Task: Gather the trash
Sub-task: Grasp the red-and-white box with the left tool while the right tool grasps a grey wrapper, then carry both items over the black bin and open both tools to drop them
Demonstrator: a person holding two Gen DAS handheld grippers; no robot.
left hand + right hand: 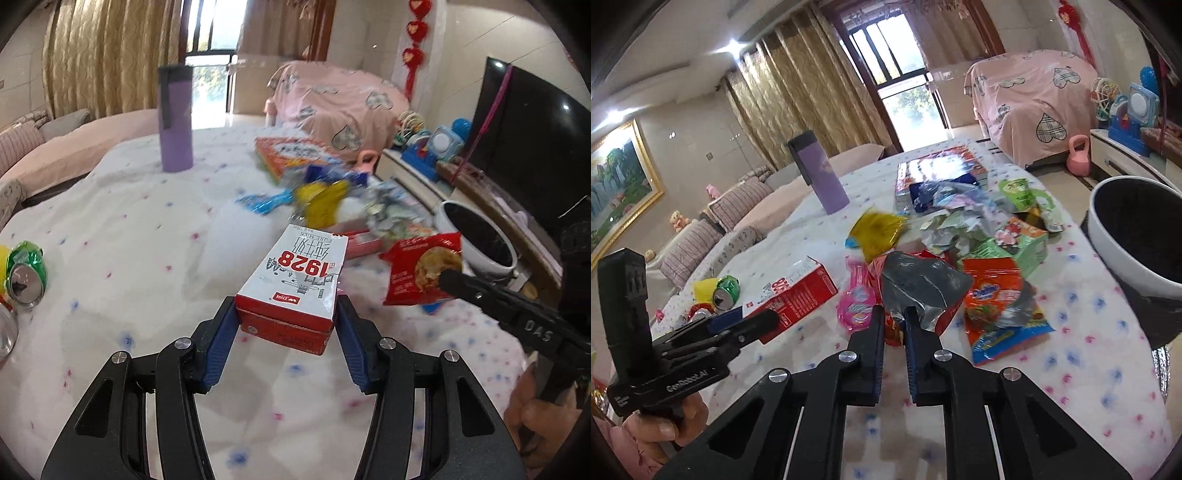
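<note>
My left gripper (286, 317) is shut on a red-and-white milk carton (299, 280), its blue pads pressed to the carton's two sides. In the right wrist view the same gripper (753, 325) and carton (798, 291) show at the left. My right gripper (895, 314) is shut on a red snack wrapper (923, 291) whose silver inside faces the camera. Seen from the left wrist, that red wrapper (424, 269) hangs from the right gripper (447, 277), close to a white trash bin (480, 260) with a black liner. The bin (1126, 266) stands off the table's right edge.
A pile of crumpled wrappers (960, 221) and an orange snack bag (997, 306) lie mid-table on the dotted white cloth (129, 240). A purple tumbler (175, 122) stands at the far side. A crushed green can (26, 273) lies at the left. A TV (535, 147) and toys are at the right.
</note>
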